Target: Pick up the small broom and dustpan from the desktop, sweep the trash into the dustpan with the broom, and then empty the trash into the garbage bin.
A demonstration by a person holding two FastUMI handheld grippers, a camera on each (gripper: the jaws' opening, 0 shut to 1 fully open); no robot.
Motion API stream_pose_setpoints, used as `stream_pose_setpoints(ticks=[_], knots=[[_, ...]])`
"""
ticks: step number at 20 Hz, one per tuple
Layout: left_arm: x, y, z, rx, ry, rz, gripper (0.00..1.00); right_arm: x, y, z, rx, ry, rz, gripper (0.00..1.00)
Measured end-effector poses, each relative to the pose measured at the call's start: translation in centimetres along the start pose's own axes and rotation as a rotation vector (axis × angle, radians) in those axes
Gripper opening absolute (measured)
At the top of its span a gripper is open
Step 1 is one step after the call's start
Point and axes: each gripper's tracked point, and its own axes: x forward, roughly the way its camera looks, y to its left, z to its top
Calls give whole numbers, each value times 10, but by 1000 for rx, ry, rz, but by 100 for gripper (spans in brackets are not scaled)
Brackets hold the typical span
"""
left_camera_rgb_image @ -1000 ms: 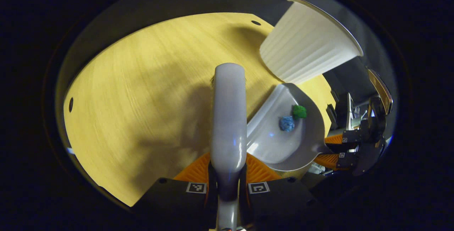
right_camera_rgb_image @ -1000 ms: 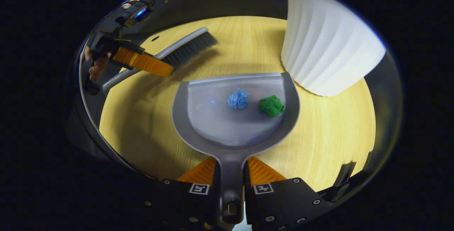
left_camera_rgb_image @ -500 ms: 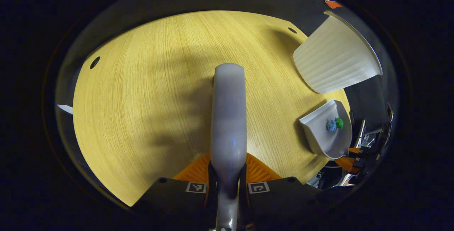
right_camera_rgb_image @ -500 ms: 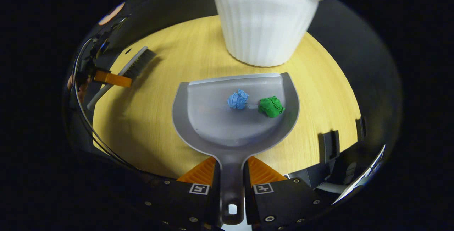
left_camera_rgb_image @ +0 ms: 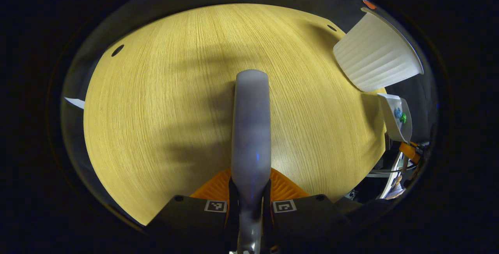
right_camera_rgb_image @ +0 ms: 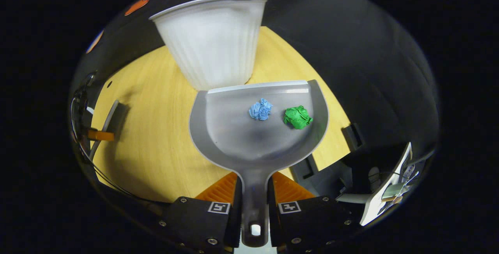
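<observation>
A grey dustpan (right_camera_rgb_image: 234, 137) is held level above the table's edge, its handle clamped in my right gripper (right_camera_rgb_image: 255, 187), which is shut on it. A blue paper ball (right_camera_rgb_image: 260, 109) and a green paper ball (right_camera_rgb_image: 297, 117) lie inside the pan. The pan's front lip sits just before the white ribbed garbage bin (right_camera_rgb_image: 212, 39). My left gripper (left_camera_rgb_image: 250, 183) is shut on the grey broom handle (left_camera_rgb_image: 250, 129), held over the wooden table (left_camera_rgb_image: 163, 102). In the left gripper view the dustpan (left_camera_rgb_image: 394, 115) shows at the far right, below the bin (left_camera_rgb_image: 374, 59).
The broom (right_camera_rgb_image: 106, 121) and the left gripper (right_camera_rgb_image: 99, 135) sit at the far left of the right gripper view. Dark equipment and a white stand (right_camera_rgb_image: 384, 195) lie beyond the table's near right edge. Small holes (left_camera_rgb_image: 117, 50) mark the tabletop.
The dustpan with both paper balls has risen and swung toward the bin, now at the table's right edge. The broom and left gripper have drawn away to the left.
</observation>
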Motion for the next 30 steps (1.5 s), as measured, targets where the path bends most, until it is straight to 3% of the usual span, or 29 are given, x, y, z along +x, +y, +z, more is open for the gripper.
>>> stream_pose_setpoints(ticks=[5,13,14,15,16,17,25,30], knots=[[-12,-1,9,-11,4,21,29,-9,-33,26,1,-35,-105,30],[-59,-12,43,-48,8,23,29,-58,-92,125,33,-226,-252,30],[-71,-13,50,-53,7,23,28,-66,-97,136,24,-256,-265,22],[-82,-14,58,-58,4,24,29,-72,-99,151,14,-285,-275,30],[-91,-15,65,-65,2,24,28,-77,-98,166,1,-319,-278,22],[-101,-15,71,-74,-1,24,29,-81,-96,177,-10,-348,-282,30],[-215,-9,135,-159,-17,35,28,-122,-66,245,-110,-600,-290,31],[-297,-5,178,-190,-23,43,28,-125,-34,268,-183,-682,-274,30]])
